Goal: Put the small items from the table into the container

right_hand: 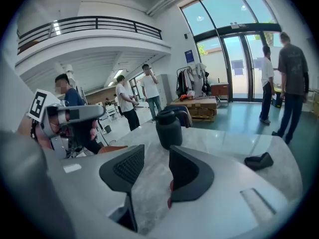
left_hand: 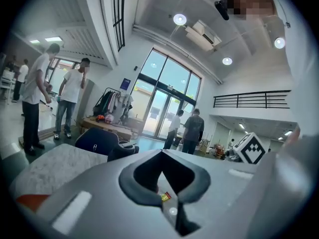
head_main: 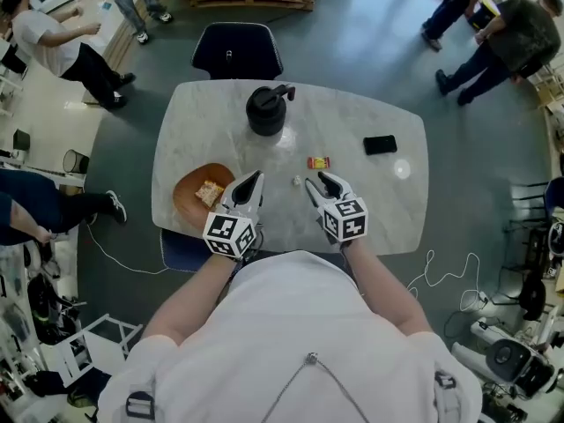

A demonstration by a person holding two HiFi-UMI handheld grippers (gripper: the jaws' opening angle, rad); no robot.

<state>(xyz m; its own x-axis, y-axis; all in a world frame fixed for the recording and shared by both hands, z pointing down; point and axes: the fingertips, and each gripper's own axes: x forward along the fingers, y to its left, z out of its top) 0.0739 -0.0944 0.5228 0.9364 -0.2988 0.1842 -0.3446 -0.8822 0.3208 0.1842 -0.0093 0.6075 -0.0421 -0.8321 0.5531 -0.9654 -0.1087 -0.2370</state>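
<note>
Go for the yellow-and-red packet (head_main: 318, 162) lying mid-table, just beyond the right gripper (head_main: 320, 181) and right of the orange bowl (head_main: 187, 203), probably the container meant. Keep those jaws spread wide as now, with only bare table (head_main: 388, 210) between, and ease farther and a touch right to straddle the packet, at present peeking from behind the right-hand jaw. Lower almost onto the marble, then close gently to avoid flicking it away. Leave the left gripper (head_main: 252, 180), closed and empty beside the bowl, out of the carrying path. Mind the tiny white piece (head_main: 297, 181) close by.
</note>
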